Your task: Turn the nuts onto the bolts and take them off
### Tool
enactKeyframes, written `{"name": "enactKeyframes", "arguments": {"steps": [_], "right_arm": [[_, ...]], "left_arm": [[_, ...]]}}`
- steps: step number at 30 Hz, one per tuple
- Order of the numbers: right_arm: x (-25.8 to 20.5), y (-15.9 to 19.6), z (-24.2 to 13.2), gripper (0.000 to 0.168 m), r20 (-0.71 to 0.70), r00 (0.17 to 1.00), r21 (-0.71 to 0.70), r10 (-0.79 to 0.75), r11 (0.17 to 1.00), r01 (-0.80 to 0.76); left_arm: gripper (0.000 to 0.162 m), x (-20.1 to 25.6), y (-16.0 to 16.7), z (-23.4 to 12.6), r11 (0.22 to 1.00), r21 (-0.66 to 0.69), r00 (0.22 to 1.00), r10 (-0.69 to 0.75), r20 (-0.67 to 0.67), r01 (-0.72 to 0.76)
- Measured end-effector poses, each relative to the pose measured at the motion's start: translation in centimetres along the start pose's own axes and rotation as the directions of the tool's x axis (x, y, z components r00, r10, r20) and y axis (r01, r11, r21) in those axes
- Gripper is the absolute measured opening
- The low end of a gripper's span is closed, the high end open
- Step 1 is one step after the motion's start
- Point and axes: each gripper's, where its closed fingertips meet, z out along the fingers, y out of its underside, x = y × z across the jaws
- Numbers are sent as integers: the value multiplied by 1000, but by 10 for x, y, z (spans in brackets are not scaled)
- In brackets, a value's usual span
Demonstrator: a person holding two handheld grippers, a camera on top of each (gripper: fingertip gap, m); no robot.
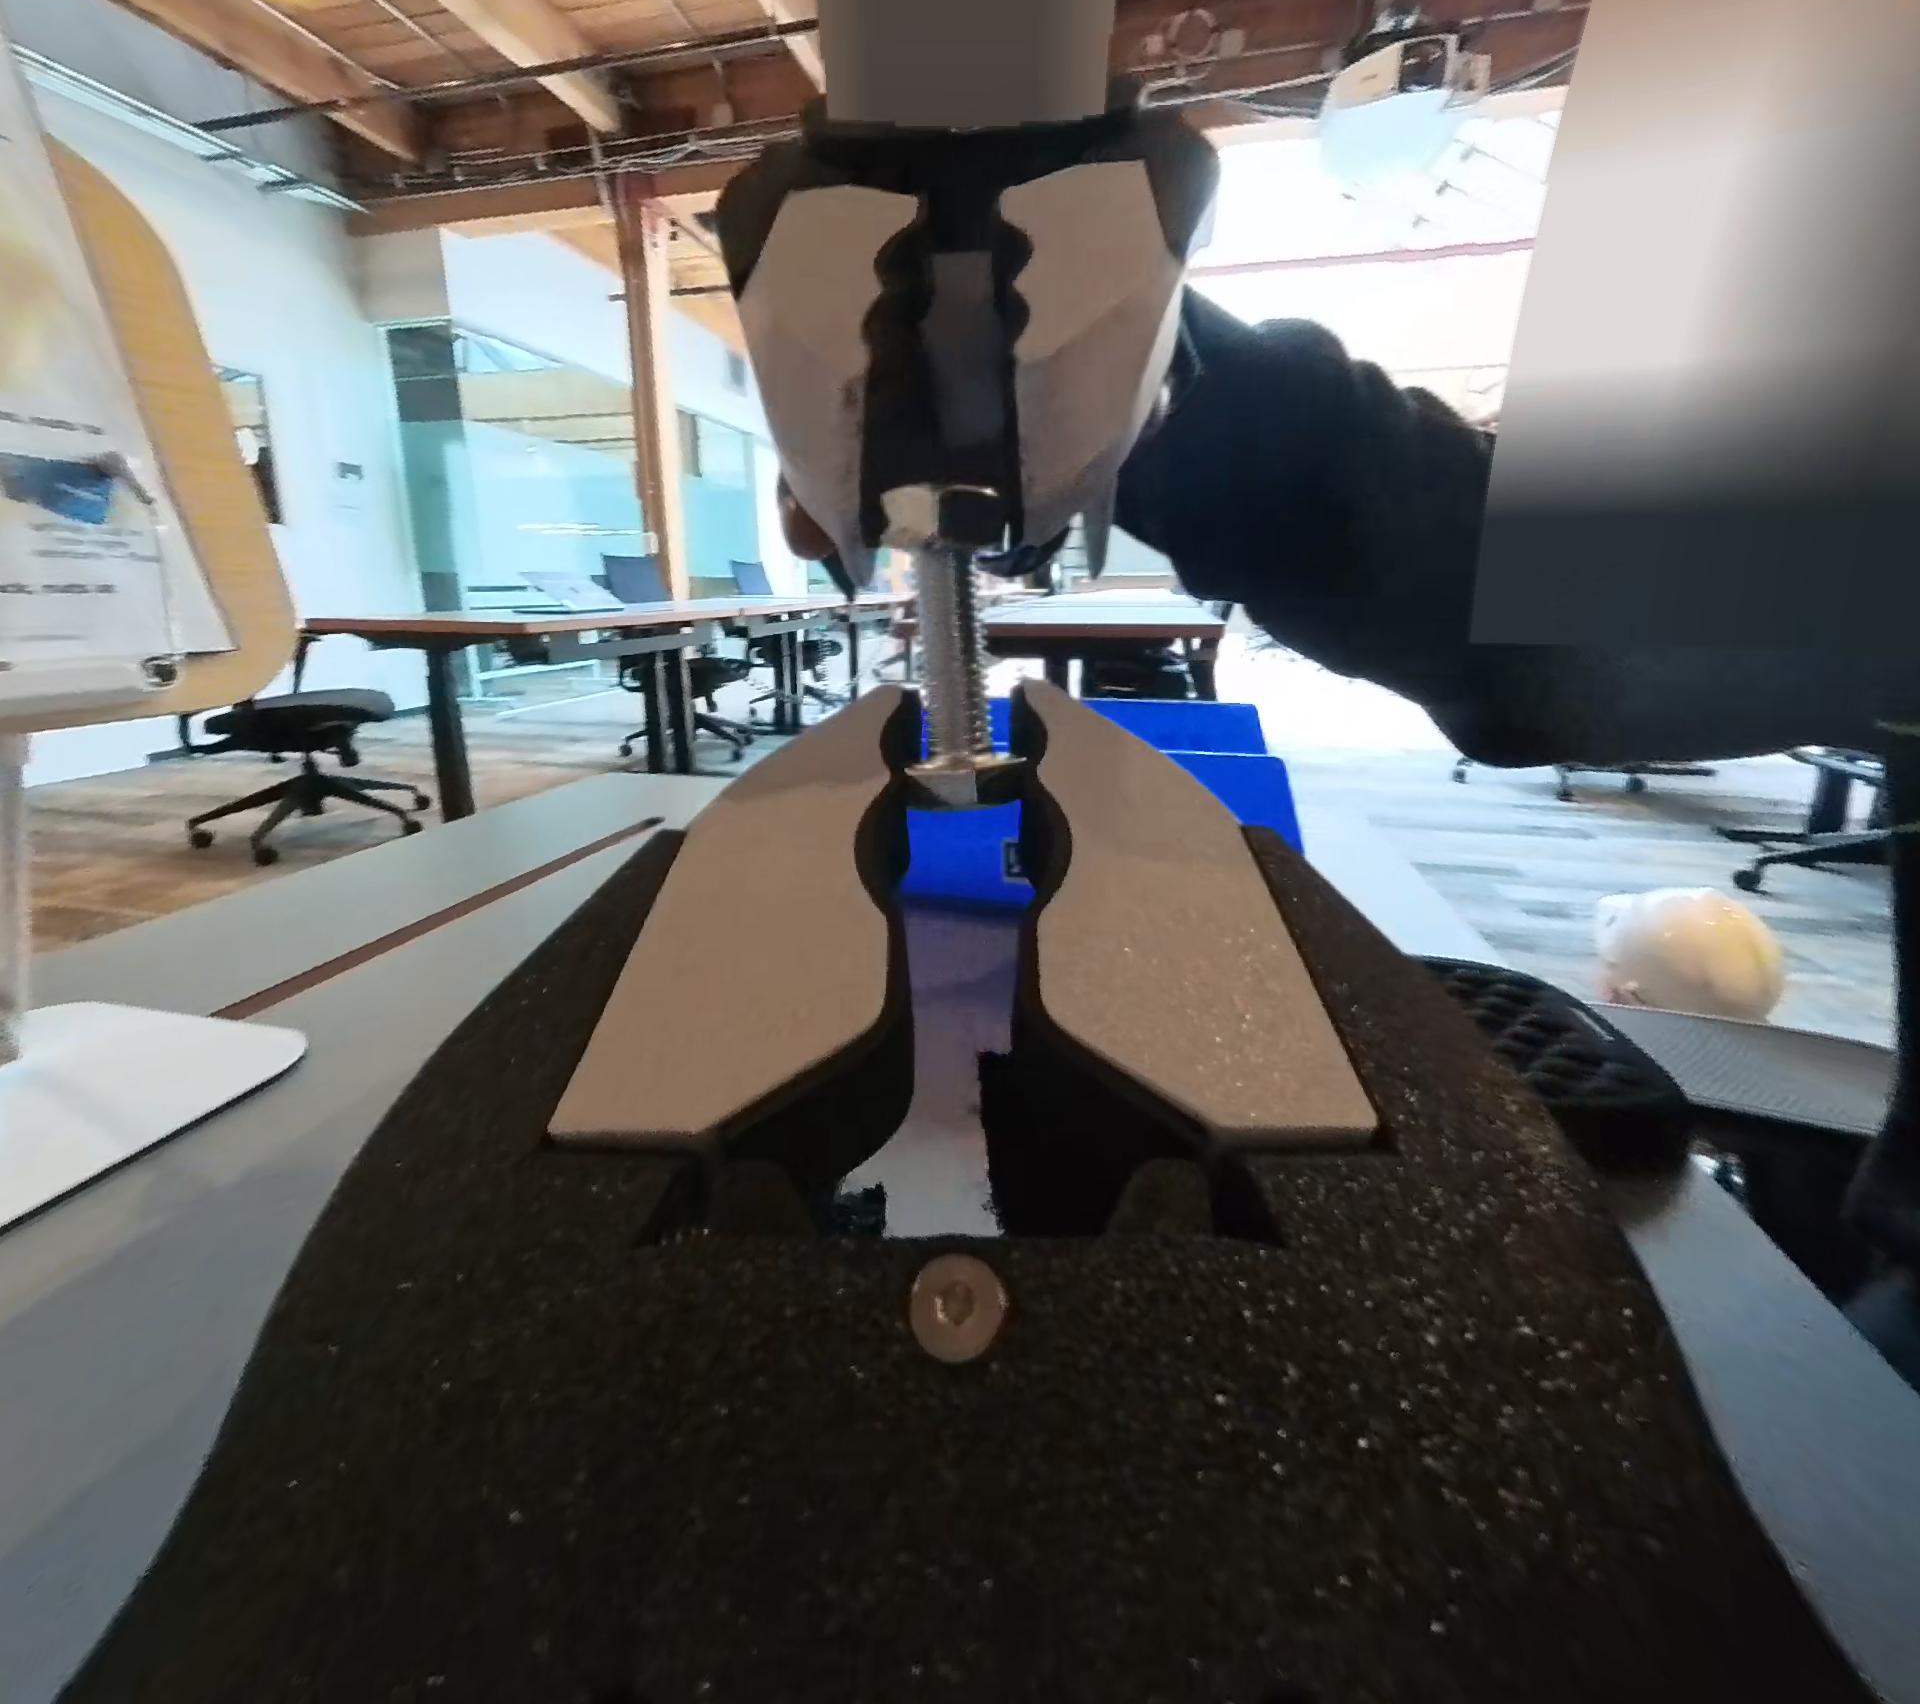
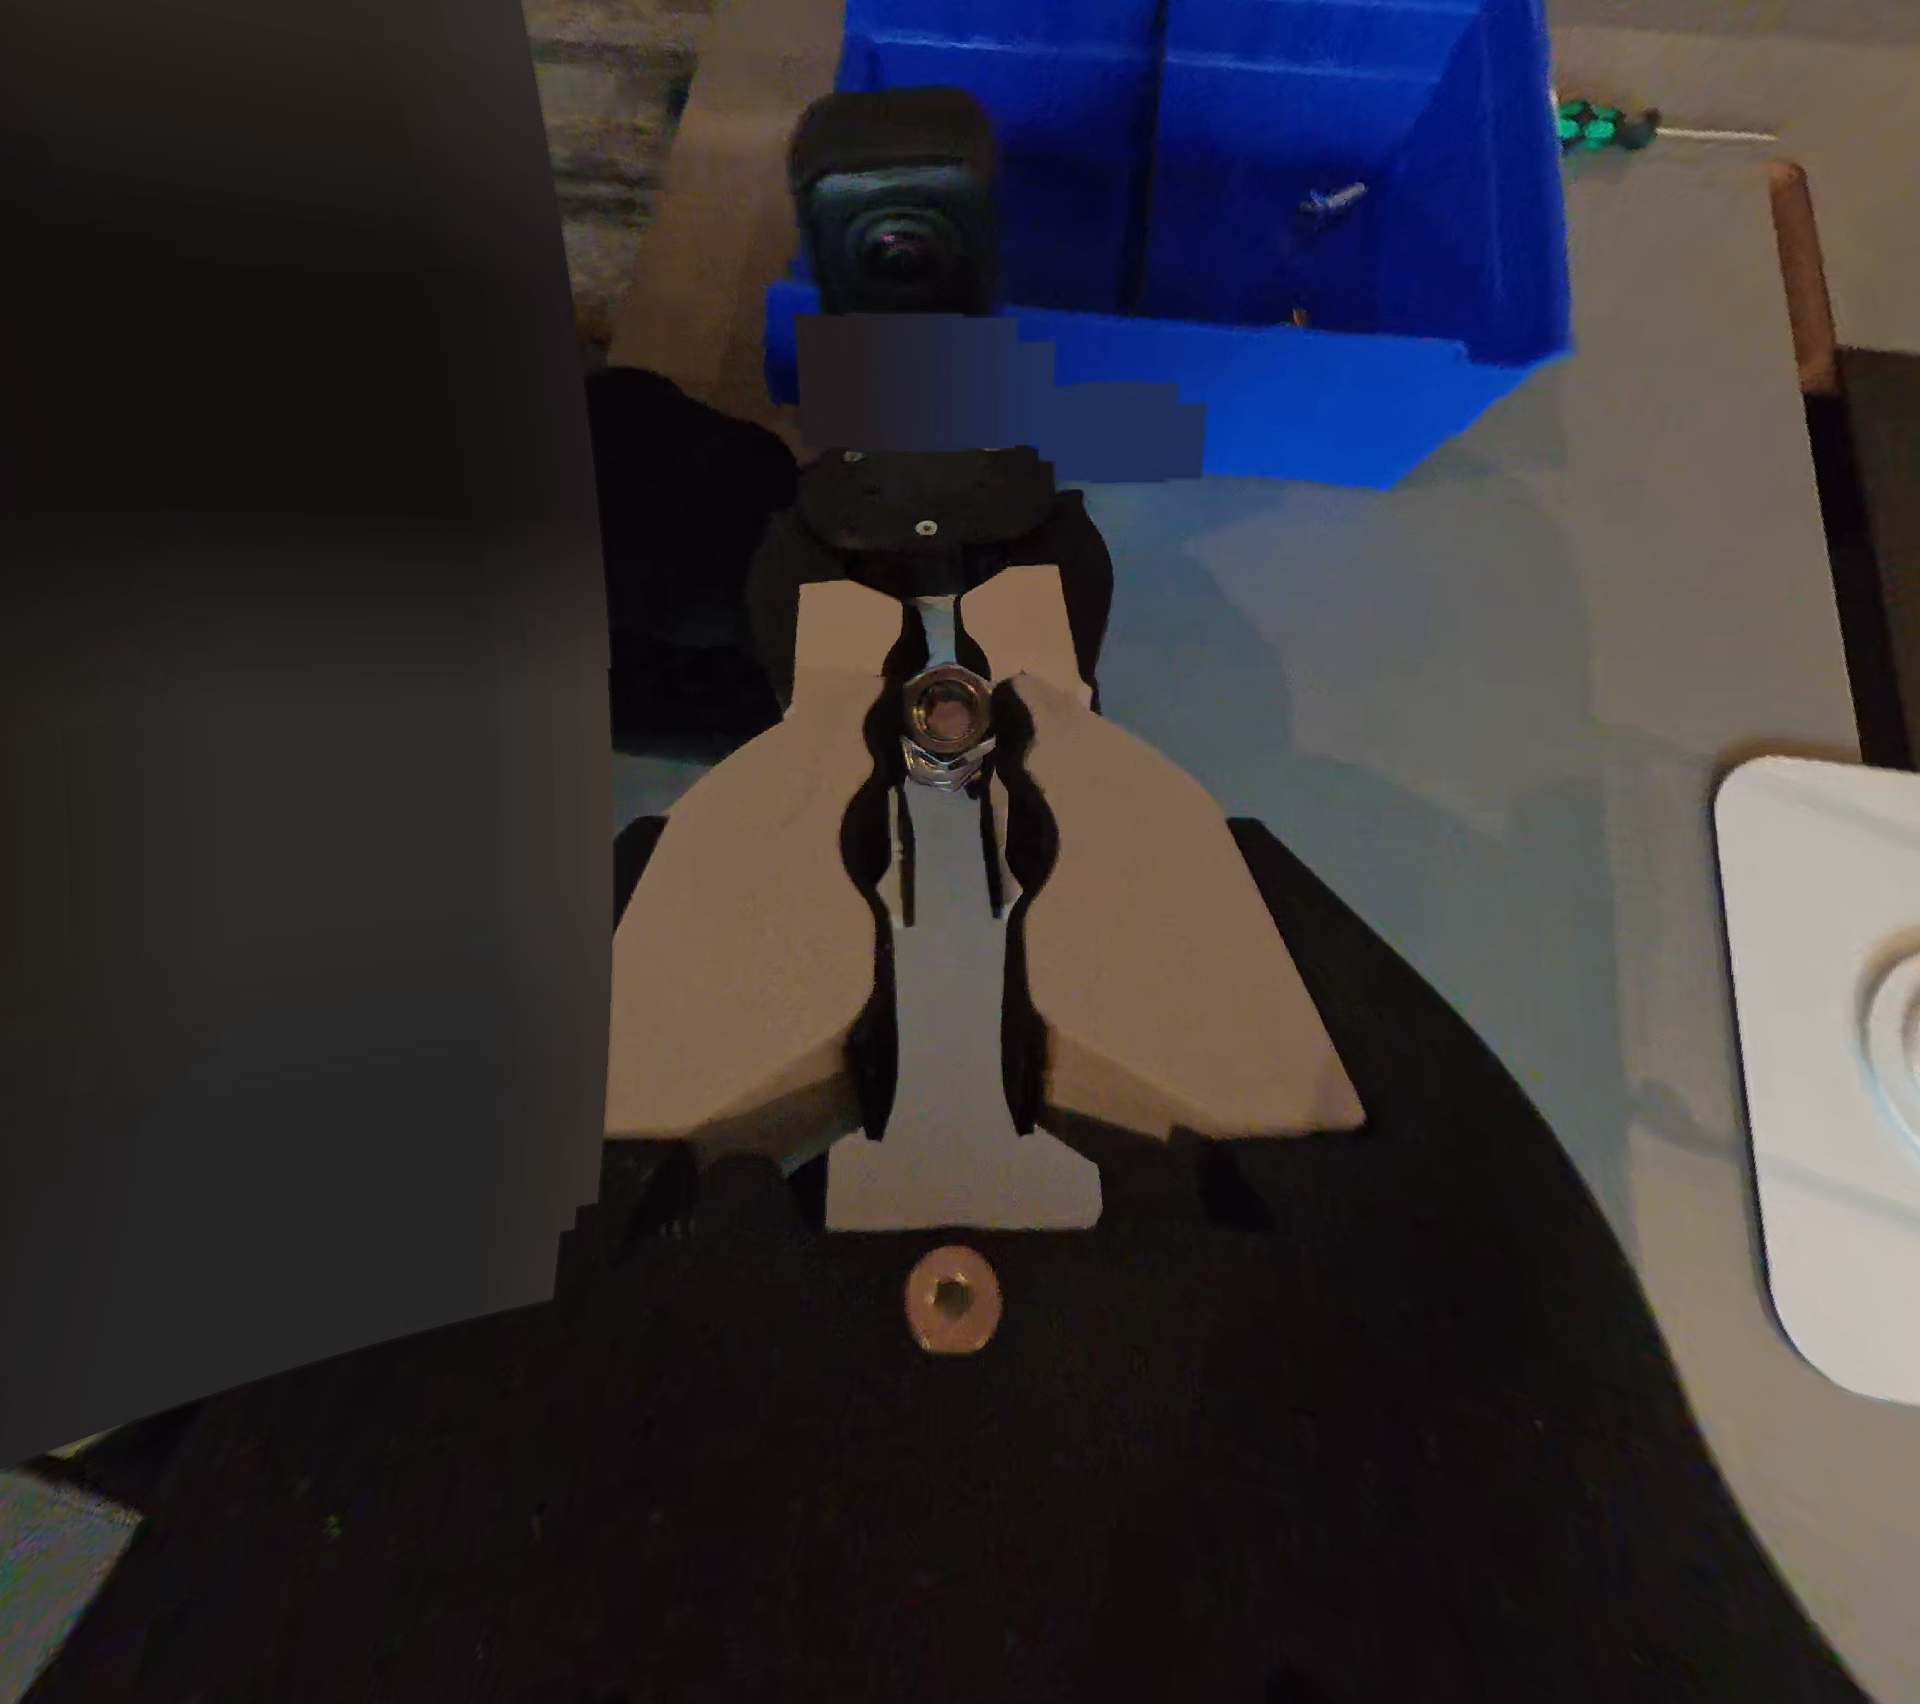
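Note:
My left gripper is shut on the head of a silver bolt and holds it upright above the grey table. My right gripper comes down from above and is shut on a silver hex nut at the top of the bolt's thread. In the right wrist view my right gripper holds the nut seen end-on, with the bolt's tip in its hole. The left gripper's fingers show just beyond it, with its camera behind.
A blue bin with a divider stands behind the grippers and holds a small bolt; it also shows in the left wrist view. A white stand base lies at the right. A green-handled tool lies past the bin. A black sleeve reaches in. Tip to tip, the grippers are about 5 centimetres apart.

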Motion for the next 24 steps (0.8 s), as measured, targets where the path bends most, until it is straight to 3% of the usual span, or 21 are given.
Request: {"name": "enactKeyframes", "arguments": {"steps": [1,13,15,19,24], "right_arm": [[2,0,0,16,-17,1000,0,17,1000,-17],[18,-3,4,18,-159,961,92,228,972,-215],[16,1,7,30,-150,957,76,247,968,-238],[12,1,6,30,-138,956,91,258,965,-247],[4,-13,-4,54,-178,969,275,169,954,-116]], "left_arm": [[16,-3,0,-1,1000,-2,1000,5,20,-5],[17,-21,-1,-6,1000,-11,989,28,143,-27],[17,-24,-3,-8,1000,6,989,8,151,-9],[17,-30,-9,-15,999,37,985,-11,169,5],[16,-15,-9,-11,998,54,998,-43,51,41]]}}
